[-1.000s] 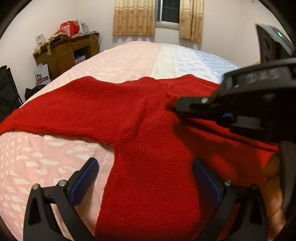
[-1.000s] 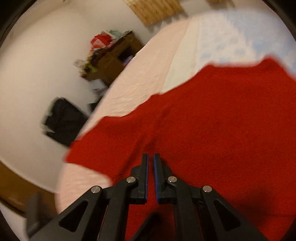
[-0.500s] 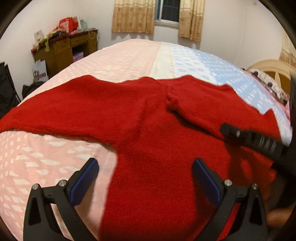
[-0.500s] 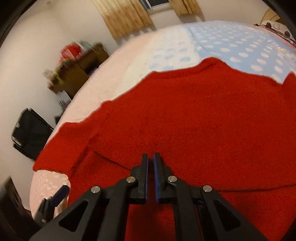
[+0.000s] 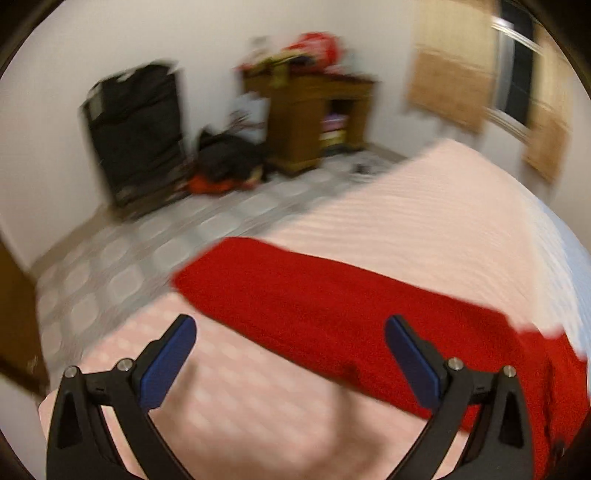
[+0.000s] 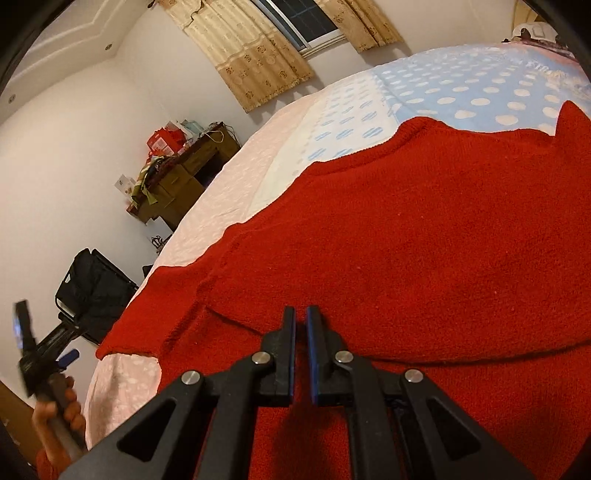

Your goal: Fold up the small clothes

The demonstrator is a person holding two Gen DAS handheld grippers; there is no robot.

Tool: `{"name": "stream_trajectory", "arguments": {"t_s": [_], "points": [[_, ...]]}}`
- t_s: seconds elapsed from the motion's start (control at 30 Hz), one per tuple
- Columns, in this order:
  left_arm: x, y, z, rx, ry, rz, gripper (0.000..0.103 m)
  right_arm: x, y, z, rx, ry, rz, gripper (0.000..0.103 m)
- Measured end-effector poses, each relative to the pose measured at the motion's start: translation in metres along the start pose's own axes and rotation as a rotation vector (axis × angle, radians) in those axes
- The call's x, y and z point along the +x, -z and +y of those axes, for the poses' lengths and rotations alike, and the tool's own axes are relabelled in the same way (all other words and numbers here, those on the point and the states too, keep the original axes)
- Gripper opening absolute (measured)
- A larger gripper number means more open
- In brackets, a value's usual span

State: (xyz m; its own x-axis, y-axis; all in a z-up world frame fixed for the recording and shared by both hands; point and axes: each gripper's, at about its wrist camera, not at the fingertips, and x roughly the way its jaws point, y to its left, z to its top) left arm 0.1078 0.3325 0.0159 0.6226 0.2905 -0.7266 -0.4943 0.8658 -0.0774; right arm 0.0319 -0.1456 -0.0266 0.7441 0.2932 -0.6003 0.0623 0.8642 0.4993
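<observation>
A red knitted sweater lies flat on the bed, with one part folded across its body. Its left sleeve stretches toward the bed's left edge in the blurred left wrist view. My left gripper is open and empty, above the pink sheet just short of that sleeve. It also shows at the far left of the right wrist view, held in a hand. My right gripper is shut with nothing visibly between the pads, over the sweater's body near the fold edge.
The bed has a pink sheet and a blue dotted part. Left of the bed are tiled floor, a wooden desk with clutter, black bags and a curtained window.
The left gripper swung left, away from the sweater's body to the left sleeve and bed edge. The right gripper stayed shut and drew back to the sweater's right side.
</observation>
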Motion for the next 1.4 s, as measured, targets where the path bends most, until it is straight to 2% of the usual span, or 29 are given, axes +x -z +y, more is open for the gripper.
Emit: {"name": "stream_trajectory", "arguments": {"t_s": [0.03,0.13,0.27,0.33,0.4,0.47,0.5,0.53,0.57,0.6,0.63,0.73,0.8,0.9,1.0,1.1,1.2,1.3,1.4], "points": [[0.016,-0.008,0.015,-0.049,-0.031,0.025,0.103,-0.002,0.002,0.002,-0.004,0.000,0.000,0.006],[0.049,-0.014,0.035,-0.118,-0.056,0.101,0.103,-0.002,0.003,0.002,-0.004,-0.004,0.002,0.006],[0.077,-0.019,0.042,-0.166,-0.014,0.173,0.103,0.000,0.002,0.001,-0.004,-0.004,0.003,0.006],[0.078,-0.022,0.039,-0.177,0.004,0.154,0.103,0.001,0.002,0.000,-0.006,0.003,0.003,0.006],[0.069,-0.019,0.036,-0.204,0.062,0.130,0.099,0.001,0.002,-0.001,0.000,0.004,0.000,0.006],[0.070,-0.021,0.038,-0.225,0.080,0.118,0.084,0.001,0.002,-0.003,0.014,-0.005,-0.001,0.006],[0.070,-0.020,0.039,-0.232,0.084,0.110,0.066,0.001,0.002,-0.005,0.024,-0.012,-0.002,0.006],[0.070,-0.019,0.041,-0.241,0.111,0.102,0.032,0.001,0.002,-0.007,0.033,-0.019,-0.004,0.006],[0.072,-0.019,0.043,-0.252,0.158,0.108,0.013,0.001,0.002,-0.008,0.041,-0.025,-0.005,0.006],[0.074,-0.019,0.046,-0.267,0.209,0.119,0.010,0.001,0.002,-0.009,0.049,-0.031,-0.006,0.006],[0.074,-0.019,0.047,-0.280,0.231,0.121,0.010,0.001,0.002,-0.010,0.053,-0.034,-0.007,0.006],[0.062,-0.022,0.041,-0.250,0.190,0.072,0.009,0.001,0.002,-0.010,0.057,-0.035,-0.006,0.006],[0.048,-0.026,0.028,-0.188,0.158,0.015,0.009,0.002,0.002,-0.009,0.055,-0.026,-0.003,0.006],[0.026,-0.029,0.004,-0.119,0.195,-0.030,0.009,0.003,-0.002,-0.007,0.053,-0.010,0.014,0.006],[-0.012,-0.024,-0.040,0.030,0.223,-0.113,0.009,-0.008,-0.007,-0.002,0.055,0.032,0.011,0.006],[-0.054,-0.007,-0.089,0.168,0.317,-0.172,0.009,-0.033,-0.010,0.004,0.069,0.004,-0.050,0.006],[-0.098,0.027,-0.145,0.314,0.441,-0.217,0.009,-0.059,-0.012,0.011,0.053,-0.002,-0.090,0.006],[-0.122,0.059,-0.182,0.399,0.533,-0.211,0.010,-0.080,-0.008,0.012,0.061,-0.011,-0.108,0.006],[-0.132,0.094,-0.213,0.465,0.595,-0.165,0.010,-0.094,-0.001,0.006,0.086,0.003,-0.108,0.006]]}}
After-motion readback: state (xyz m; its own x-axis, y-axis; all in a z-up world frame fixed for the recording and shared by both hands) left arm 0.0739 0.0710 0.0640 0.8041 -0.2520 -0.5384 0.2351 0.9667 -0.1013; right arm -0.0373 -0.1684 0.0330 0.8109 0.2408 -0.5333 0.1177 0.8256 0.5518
